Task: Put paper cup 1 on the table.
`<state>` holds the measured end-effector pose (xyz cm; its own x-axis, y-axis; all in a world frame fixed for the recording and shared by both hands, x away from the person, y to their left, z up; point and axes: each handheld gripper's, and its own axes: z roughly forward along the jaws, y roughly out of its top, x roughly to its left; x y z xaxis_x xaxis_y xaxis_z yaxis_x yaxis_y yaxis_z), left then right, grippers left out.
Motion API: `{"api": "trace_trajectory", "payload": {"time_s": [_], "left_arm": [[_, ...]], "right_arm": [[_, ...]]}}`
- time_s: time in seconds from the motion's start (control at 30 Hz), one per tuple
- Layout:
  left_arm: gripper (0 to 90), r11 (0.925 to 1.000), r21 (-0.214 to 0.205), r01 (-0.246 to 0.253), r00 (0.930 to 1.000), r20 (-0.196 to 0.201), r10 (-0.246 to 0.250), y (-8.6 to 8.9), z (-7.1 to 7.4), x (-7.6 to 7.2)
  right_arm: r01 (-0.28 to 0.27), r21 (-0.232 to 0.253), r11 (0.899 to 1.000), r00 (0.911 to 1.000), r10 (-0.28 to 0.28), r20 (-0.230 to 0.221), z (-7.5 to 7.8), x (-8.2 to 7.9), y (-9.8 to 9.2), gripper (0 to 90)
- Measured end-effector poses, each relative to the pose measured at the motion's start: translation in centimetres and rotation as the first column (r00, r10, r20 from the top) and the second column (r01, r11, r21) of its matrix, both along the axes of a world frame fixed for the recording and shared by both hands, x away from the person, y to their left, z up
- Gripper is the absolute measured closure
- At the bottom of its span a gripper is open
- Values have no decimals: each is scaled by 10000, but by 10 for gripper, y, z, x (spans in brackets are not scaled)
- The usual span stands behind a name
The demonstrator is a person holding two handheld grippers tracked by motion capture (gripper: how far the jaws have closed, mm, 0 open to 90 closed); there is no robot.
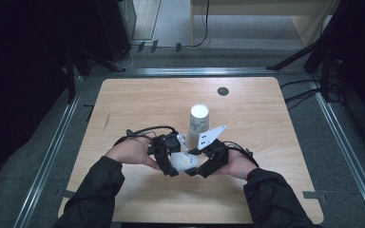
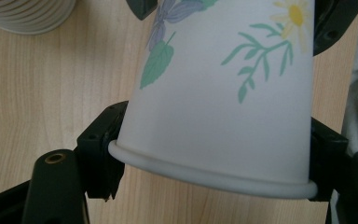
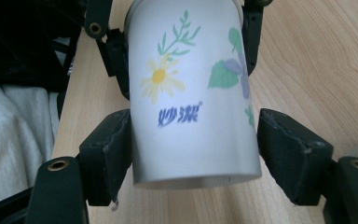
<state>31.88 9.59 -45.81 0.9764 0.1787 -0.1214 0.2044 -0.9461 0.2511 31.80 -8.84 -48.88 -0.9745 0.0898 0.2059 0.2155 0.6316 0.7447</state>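
Both jaws of the left gripper (image 2: 209, 163) clamp the rim end of a flowered paper cup (image 2: 223, 102); the right gripper (image 3: 196, 154) (one jaw touching, one just clear) brackets its base, low over the table (image 1: 123, 104), near a stack of cups (image 1: 198, 121).

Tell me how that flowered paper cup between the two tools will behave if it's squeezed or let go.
The flowered paper cup looks thin-walled and light, so a hard squeeze would likely dent it. The left tool grips it just above the rolled rim, probably its stiffest part. Held on its side, it would likely roll in a curve if dropped on the table.
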Motion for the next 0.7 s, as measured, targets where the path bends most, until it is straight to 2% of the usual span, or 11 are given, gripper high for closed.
{"api": "trace_trajectory", "payload": {"time_s": [0.1, 0.23, 0.27, 0.33, 0.37, 0.4, 0.43, 0.47, 0.53, 0.57, 0.7], "left_arm": [[244, 10000, 12, -29, 10000, -9, 29, -2, -1, 0], [246, 10000, -87, 18, 10000, 3, -18, 0, 0, 1], [245, 9999, -132, 5, 10000, 37, -4, 0, 0, 1], [244, 9997, -182, 166, 9998, 133, -163, 1, 1, 1], [243, 9995, -298, 125, 9998, 170, -120, 2, 1, 0], [237, 9991, -404, 139, 9997, 221, -130, 3, 2, 0], [227, 9988, -462, 176, 9994, 310, -162, 3, 2, 0], [216, 9983, -543, 197, 9991, 385, -176, 4, 3, -1], [118, 9975, -697, 107, 9980, 636, -63, 5, 3, -2], [119, 9971, -760, 90, 9972, 747, -33, 7, 4, -2], [128, 9918, -1278, -29, 9979, 639, 112, 13, 7, 0]], "right_arm": [[-105, 8, 9999, 9999, 105, 131, -1, 0, 1, 332], [-162, 27, 9999, 9996, 161, 245, 0, 0, 1, 344], [-131, -46, 9999, 9998, 132, 152, 1, -1, 0, 347], [-102, 44, 9999, 9993, 101, 347, 1, -1, 1, 351], [-91, -39, 10000, 9998, 91, 176, 2, -2, 0, 353], [-120, 54, 9999, 9994, 118, 339, 2, -1, 0, 353], [-96, -34, 9999, 9998, 96, 198, 4, -2, 0, 352], [-73, 4, 10000, 9995, 73, 293, 4, -2, -1, 352], [-62, 109, 9999, 9993, 58, 356, 5, -1, -2, 351], [-47, 141, 9999, 9997, 43, 236, 6, -1, -3, 351], [-7, 360, 9994, 9994, -5, 332, 8, 1, -8, 350]]}}
